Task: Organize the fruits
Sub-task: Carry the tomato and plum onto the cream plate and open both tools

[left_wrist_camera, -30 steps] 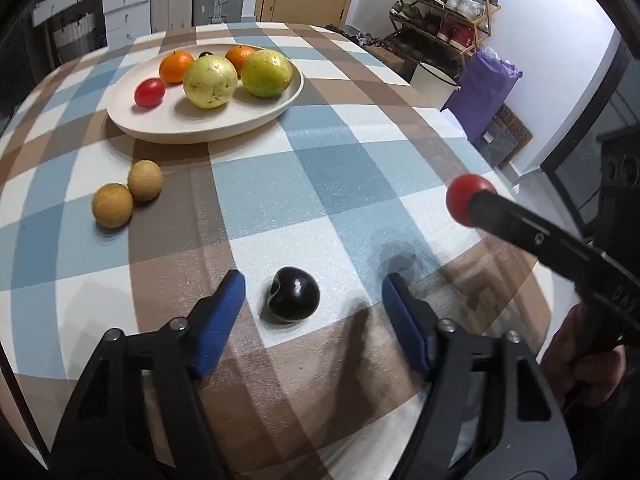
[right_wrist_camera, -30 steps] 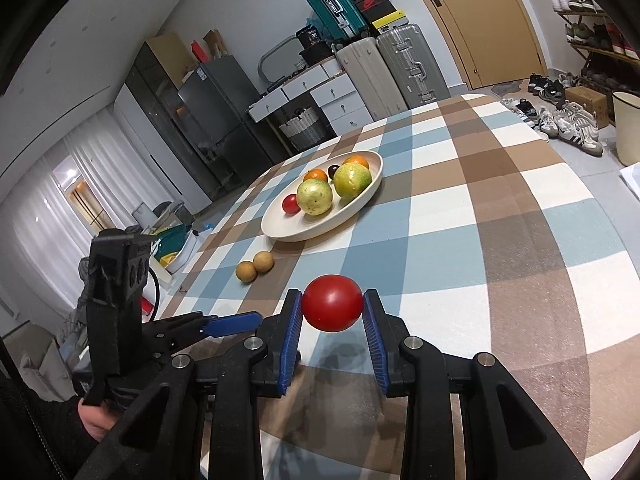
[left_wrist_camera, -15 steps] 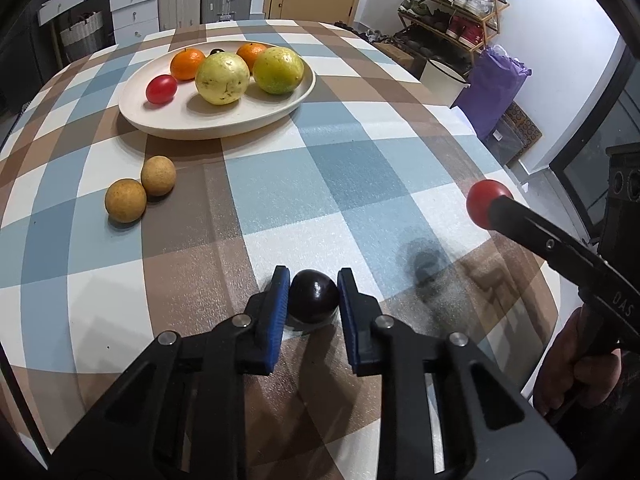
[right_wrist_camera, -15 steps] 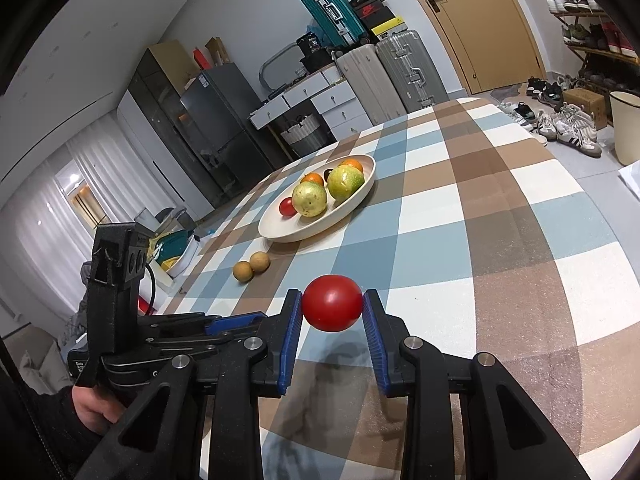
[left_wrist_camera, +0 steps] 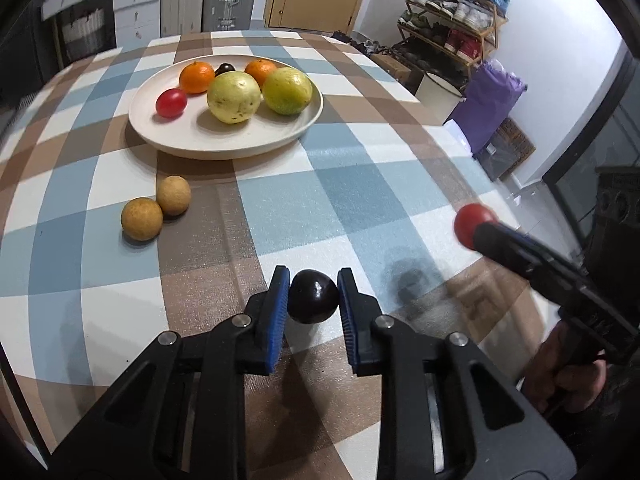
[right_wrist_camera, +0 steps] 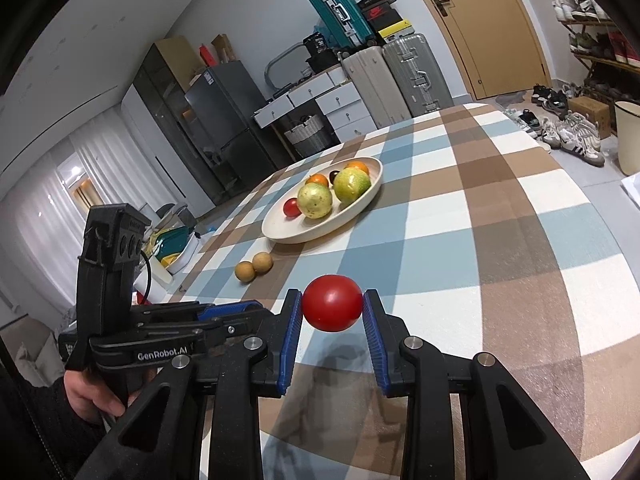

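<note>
We clamp our left gripper [left_wrist_camera: 313, 297] on a dark plum [left_wrist_camera: 313, 297]; our right gripper [right_wrist_camera: 332, 309] pinches a red tomato [right_wrist_camera: 332, 309].

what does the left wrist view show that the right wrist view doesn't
Only the left wrist view shows the small dark purple round fruit clamped in the left gripper and a purple bag. Only the right wrist view shows a teal suitcase and grey fridge. Both show the cream oval plate of fruit, two brown round fruits and the right gripper's red tomato.
</note>
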Available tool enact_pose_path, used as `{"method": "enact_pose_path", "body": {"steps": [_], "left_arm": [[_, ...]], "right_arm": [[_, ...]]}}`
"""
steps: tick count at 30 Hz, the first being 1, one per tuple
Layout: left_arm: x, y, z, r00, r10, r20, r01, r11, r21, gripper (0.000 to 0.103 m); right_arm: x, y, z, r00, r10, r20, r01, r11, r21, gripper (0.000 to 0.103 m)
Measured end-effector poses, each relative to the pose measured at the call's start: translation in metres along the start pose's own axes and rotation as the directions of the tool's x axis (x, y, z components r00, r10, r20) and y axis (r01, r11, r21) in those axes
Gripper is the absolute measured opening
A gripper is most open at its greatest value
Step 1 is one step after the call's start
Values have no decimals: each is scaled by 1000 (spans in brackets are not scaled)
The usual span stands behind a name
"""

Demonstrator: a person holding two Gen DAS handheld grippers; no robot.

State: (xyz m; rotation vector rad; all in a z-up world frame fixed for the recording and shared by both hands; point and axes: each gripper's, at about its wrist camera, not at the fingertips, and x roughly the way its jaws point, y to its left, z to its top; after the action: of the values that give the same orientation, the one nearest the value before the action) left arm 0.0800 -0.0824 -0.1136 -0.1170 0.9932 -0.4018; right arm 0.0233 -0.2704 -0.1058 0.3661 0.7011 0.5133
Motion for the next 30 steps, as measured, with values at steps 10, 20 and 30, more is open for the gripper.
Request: {"method": "enact_pose_path", "body": {"steps": [10, 20, 30], "left_arm": [[-29, 28, 33, 995, -38, 93, 41, 998, -36, 22], [-22, 68, 82, 992, -52, 114, 62, 995, -84, 22], [2, 105, 135, 994, -47, 100, 60, 989, -134, 22]], "right_arm": [[38, 18, 28, 998, 52, -45, -52, 999, -1, 31], [87, 41, 68, 992, 82, -92, -87, 995, -43, 31], [135, 50, 116, 987, 99, -127, -105, 994, -43, 31]]}}
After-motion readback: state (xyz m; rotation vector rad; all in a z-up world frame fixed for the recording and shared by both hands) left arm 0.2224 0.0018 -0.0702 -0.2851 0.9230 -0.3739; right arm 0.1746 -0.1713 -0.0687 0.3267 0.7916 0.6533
